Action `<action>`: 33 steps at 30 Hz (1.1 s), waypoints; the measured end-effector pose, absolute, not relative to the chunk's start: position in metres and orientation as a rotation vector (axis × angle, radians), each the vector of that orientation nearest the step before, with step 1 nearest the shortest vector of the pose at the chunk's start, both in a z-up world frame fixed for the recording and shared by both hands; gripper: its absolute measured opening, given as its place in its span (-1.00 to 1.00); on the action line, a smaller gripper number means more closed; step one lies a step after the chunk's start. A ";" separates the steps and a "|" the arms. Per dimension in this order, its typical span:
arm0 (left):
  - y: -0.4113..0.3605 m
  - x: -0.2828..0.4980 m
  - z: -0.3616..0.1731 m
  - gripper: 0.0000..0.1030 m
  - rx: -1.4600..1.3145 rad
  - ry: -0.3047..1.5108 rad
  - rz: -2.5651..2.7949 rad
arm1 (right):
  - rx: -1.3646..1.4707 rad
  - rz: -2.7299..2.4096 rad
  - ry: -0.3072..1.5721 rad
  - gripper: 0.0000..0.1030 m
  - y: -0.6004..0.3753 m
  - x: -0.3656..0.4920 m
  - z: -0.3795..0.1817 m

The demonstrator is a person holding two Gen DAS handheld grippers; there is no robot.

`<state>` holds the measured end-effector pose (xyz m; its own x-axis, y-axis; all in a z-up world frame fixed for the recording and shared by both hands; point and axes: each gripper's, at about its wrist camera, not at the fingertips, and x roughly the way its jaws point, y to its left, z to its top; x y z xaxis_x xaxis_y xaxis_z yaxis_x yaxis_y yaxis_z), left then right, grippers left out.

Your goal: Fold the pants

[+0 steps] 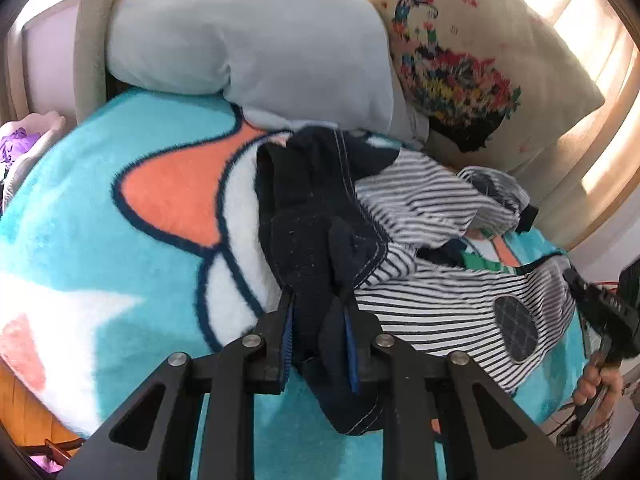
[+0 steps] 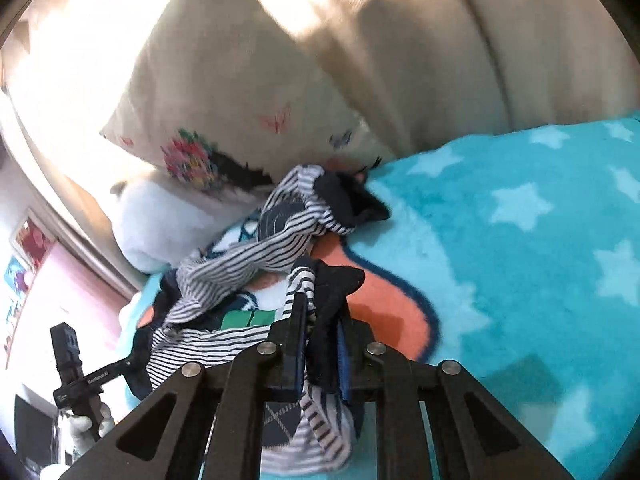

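Observation:
The pants (image 1: 440, 308) are white with thin navy stripes, navy cuffs and waistband and a dark oval knee patch. They lie crumpled on a turquoise blanket (image 1: 80, 216). My left gripper (image 1: 318, 300) is shut on a navy edge of the pants. My right gripper (image 2: 322, 304) is shut on a striped and navy edge at the other end of the pants (image 2: 224, 276). The right gripper also shows at the right edge of the left wrist view (image 1: 600, 312), and the left gripper's handle shows at lower left of the right wrist view (image 2: 76, 376).
A pale blue pillow (image 1: 256, 36) and a cream pillow with a colourful print (image 1: 472, 52) lean at the head of the bed. A padded beige headboard (image 2: 460, 40) stands behind them. The blanket (image 2: 520, 240) with white stars stretches to the right.

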<state>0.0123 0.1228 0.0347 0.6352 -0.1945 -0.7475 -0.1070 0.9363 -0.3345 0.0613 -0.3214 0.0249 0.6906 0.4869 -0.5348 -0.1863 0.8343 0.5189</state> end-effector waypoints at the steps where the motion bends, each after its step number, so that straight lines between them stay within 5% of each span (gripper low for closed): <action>1: 0.125 0.010 0.037 -0.60 -0.370 0.880 -0.050 | 0.468 0.379 0.703 -0.74 -0.328 0.051 0.027; 7: 0.150 -0.008 0.035 -0.59 -0.419 0.883 -0.016 | 0.495 0.340 0.717 -0.74 -0.345 0.014 0.011; 12: 0.159 -0.010 0.010 -0.39 -0.467 0.930 -0.014 | 0.463 0.264 0.789 -0.65 -0.344 0.015 -0.020; 16: 0.167 -0.023 0.027 -0.35 -0.456 0.852 -0.037 | 0.449 0.243 0.700 0.05 -0.351 0.012 0.007; 19: 0.178 -0.033 0.036 -0.33 -0.464 0.804 0.001 | 0.372 0.261 0.682 0.13 -0.346 0.029 0.032; 30: 0.184 -0.044 0.056 -0.16 -0.465 0.749 0.026 | -0.219 0.338 0.762 0.12 -0.248 0.117 0.006; 31: 0.183 -0.043 0.055 -0.16 -0.466 0.753 0.022 | -0.245 0.345 0.765 0.03 -0.244 0.120 0.002; 33: 0.178 -0.038 0.053 -0.16 -0.466 0.764 0.012 | -0.246 0.372 0.788 -0.67 -0.241 0.125 -0.001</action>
<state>-0.0384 0.1776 0.0527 0.7271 -0.1557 -0.6687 -0.1770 0.8986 -0.4016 0.1249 -0.2411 -0.0006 0.6457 0.2333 -0.7271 -0.4139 0.9071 -0.0764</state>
